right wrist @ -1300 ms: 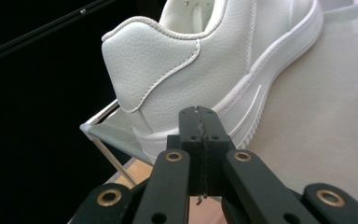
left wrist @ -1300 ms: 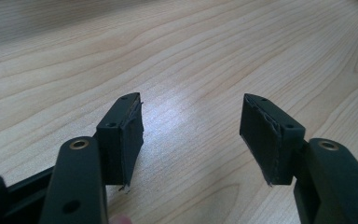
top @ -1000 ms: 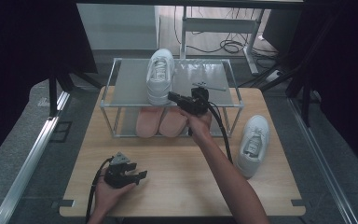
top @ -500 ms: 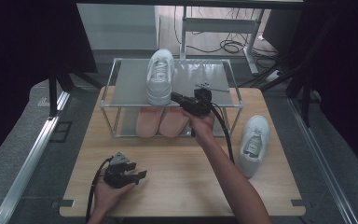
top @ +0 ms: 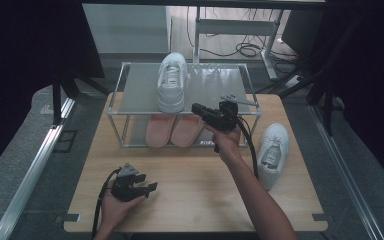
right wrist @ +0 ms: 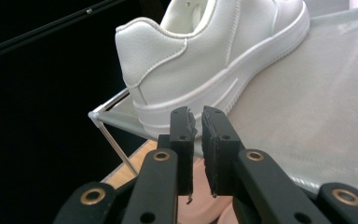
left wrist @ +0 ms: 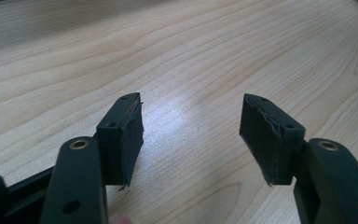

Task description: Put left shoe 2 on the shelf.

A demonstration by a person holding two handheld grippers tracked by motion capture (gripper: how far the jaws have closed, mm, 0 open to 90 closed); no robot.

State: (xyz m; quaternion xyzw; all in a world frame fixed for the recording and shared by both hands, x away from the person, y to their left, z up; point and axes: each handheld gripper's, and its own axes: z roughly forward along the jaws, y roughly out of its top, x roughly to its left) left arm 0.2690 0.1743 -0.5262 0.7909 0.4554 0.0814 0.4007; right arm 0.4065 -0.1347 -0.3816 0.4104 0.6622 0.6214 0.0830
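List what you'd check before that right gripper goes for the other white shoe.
1. First shoe sits flat on the rack top: ok.
2. Right gripper lets go of it; its jaws have just been opening, a narrow gap, nothing between: ok.
3. Second shoe lies free on the table: ok.
4. Room on the rack top beside the first shoe: ok.
5. Left gripper open, empty, out of the way: ok.
6. Jaws wide enough for the second shoe: not ok.
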